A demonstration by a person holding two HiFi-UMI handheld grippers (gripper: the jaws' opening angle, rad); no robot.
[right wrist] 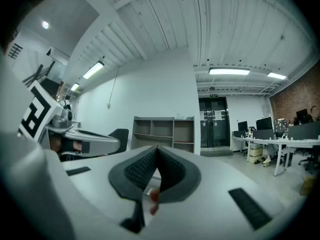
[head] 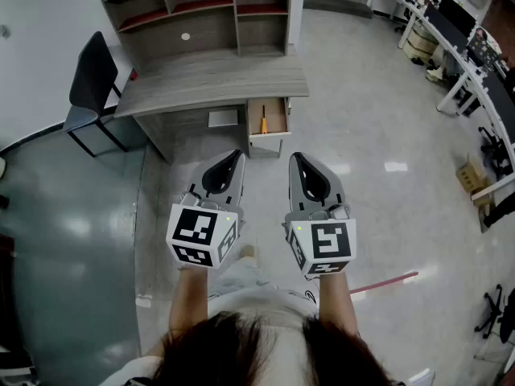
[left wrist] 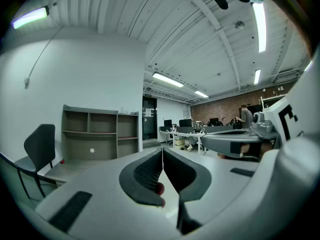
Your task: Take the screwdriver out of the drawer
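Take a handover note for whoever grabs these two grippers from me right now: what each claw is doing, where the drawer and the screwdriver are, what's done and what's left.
The left claw is shut and empty, held in the air short of the desk.
The right claw is shut and empty, level beside it.
The small wooden drawer under the right end of the grey wooden desk is pulled open. The orange-handled screwdriver lies inside it, untouched.
Done: drawer open.
Left: step up to the desk, open one claw, grip the screwdriver and lift it out.
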